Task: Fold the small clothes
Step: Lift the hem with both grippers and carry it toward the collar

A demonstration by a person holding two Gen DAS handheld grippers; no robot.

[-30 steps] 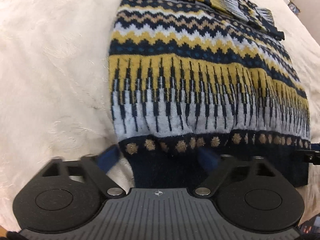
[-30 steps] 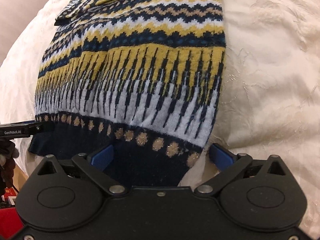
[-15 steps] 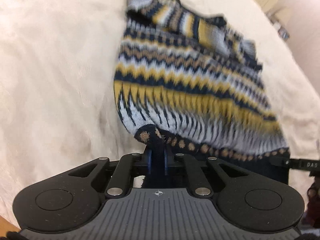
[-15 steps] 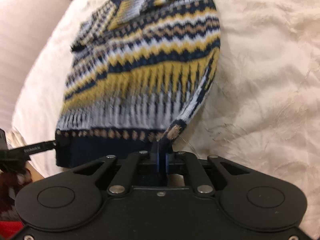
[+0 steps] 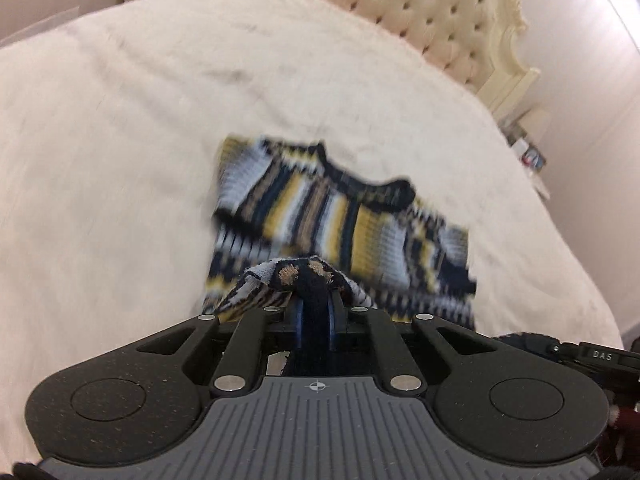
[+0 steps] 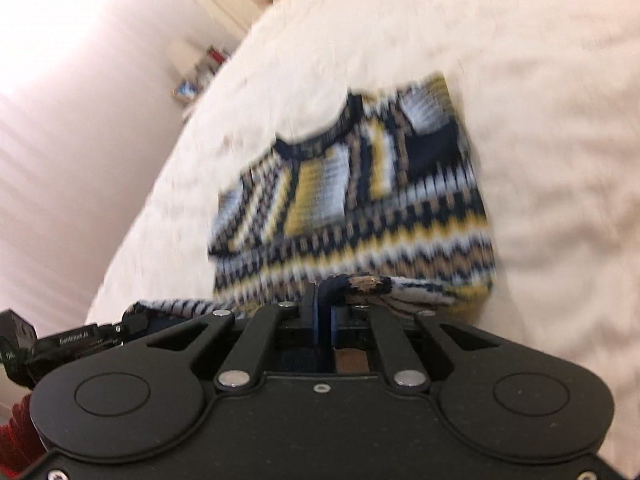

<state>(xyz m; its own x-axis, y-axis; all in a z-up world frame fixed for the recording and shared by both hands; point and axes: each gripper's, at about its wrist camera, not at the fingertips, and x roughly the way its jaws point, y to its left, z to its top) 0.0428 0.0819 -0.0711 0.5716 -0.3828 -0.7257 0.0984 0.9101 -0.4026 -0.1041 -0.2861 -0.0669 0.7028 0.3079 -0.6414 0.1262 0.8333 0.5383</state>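
A small knitted sweater in navy, yellow, white and tan bands lies on a cream bed, neckline at the far side and sleeves folded over its chest. My left gripper is shut on the navy hem at one bottom corner and holds it raised above the body. In the right wrist view the same sweater appears blurred. My right gripper is shut on the other hem corner, also raised. Each gripper's tip shows at the edge of the other's view.
The cream bedspread spreads wide around the sweater. A tufted headboard stands beyond it, with a bedside stand holding small items by the pink wall. A person's dark red sleeve shows low at the left.
Both grippers closed on the sweater's bottom hem corners, then lifted them up. The hem now hangs above the sweater body, and the bed and headboard have come into view.
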